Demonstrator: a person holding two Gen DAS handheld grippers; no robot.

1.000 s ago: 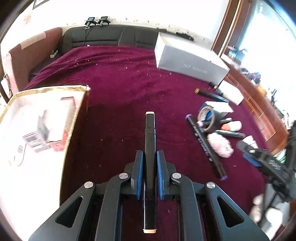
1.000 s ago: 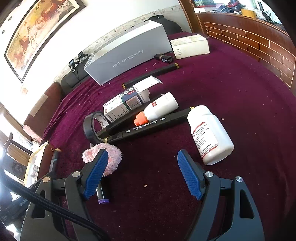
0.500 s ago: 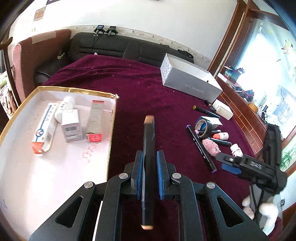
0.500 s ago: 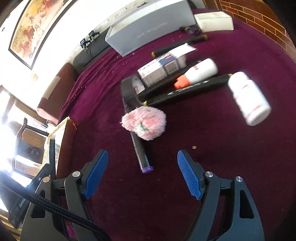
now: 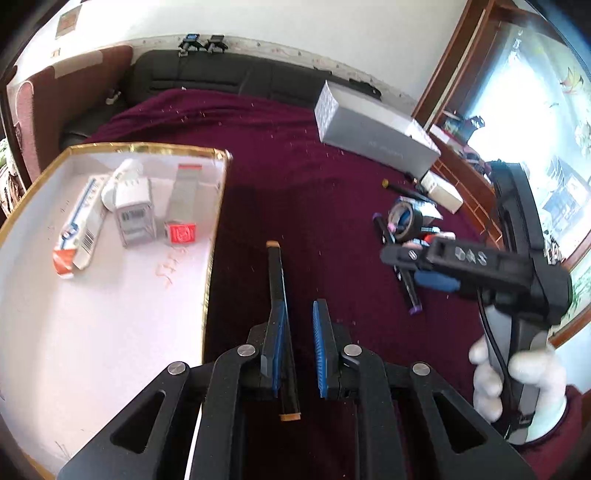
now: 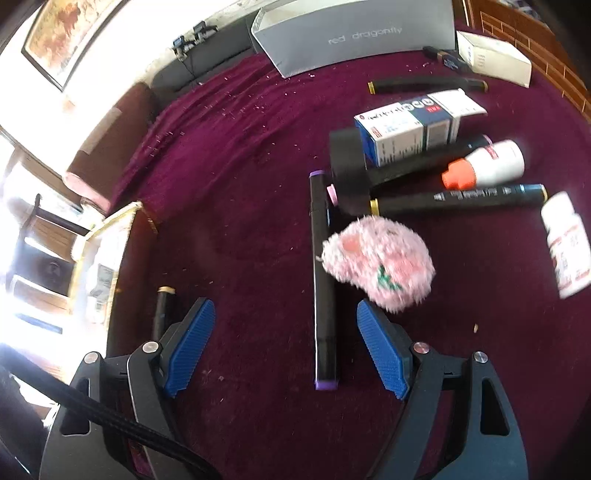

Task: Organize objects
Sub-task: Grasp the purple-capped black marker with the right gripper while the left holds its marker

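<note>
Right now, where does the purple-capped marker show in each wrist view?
Left wrist: purple-capped marker lies right of centre on the maroon cloth, only partly seen, its near purple cap showing.
Right wrist: purple-capped marker sits in the centre, running up the picture from low between the open jaws.
Shared landmark: the long grey box, at the far edge of the cloth in both.

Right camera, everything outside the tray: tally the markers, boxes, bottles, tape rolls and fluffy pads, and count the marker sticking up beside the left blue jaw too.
Markers: 5
Boxes: 3
Bottles: 2
Tape rolls: 1
Fluffy pads: 1
Total: 12
</note>
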